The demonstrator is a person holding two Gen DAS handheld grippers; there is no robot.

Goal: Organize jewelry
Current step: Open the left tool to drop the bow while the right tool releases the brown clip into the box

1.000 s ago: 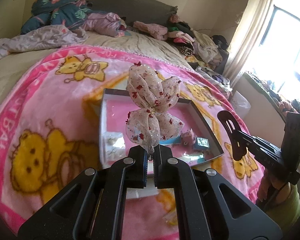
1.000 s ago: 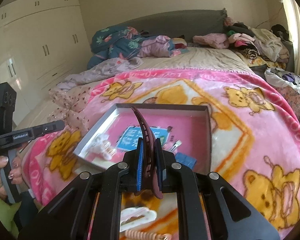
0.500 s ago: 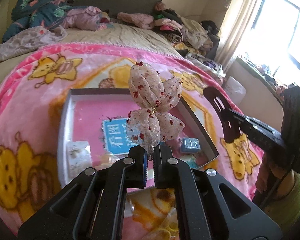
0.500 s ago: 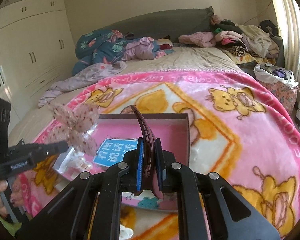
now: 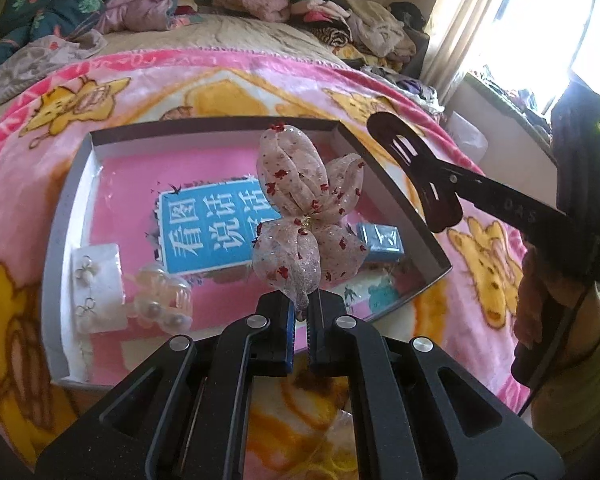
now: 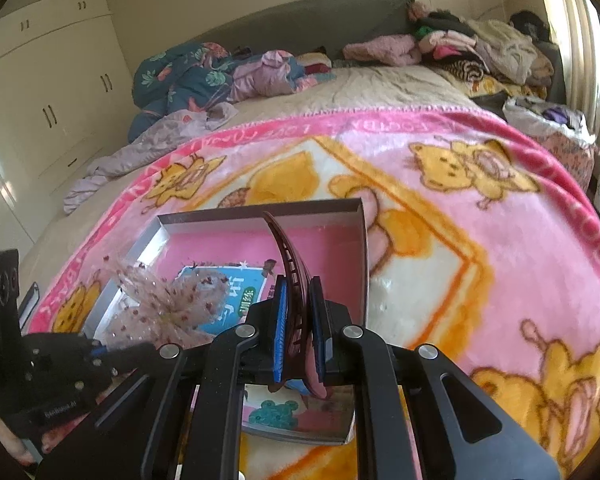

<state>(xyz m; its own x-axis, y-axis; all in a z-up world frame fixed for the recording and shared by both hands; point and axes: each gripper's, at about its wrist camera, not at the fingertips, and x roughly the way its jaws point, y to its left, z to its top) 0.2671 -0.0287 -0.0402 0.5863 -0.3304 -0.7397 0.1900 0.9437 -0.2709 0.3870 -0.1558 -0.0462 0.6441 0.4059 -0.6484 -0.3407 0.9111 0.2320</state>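
While both grippers are hovering over the shallow grey box (image 5: 66, 216), the left gripper (image 5: 299, 322) is pinching the lower tip of a sheer bow hair clip (image 5: 306, 216), and the right gripper (image 6: 298, 334) is clamping a curved maroon hair clip (image 6: 288, 264) by one end. To do this step well, each piece likely needs lowering onto bare pink floor inside the box before the jaws part, clear of the pearl claw clip (image 5: 160, 300) and the earring card (image 5: 98, 286). The bow is gauzy, puffed and speckled red; the maroon clip is rigid, slotted plastic. A plush pink bear blanket (image 6: 480, 208) is lying underneath.
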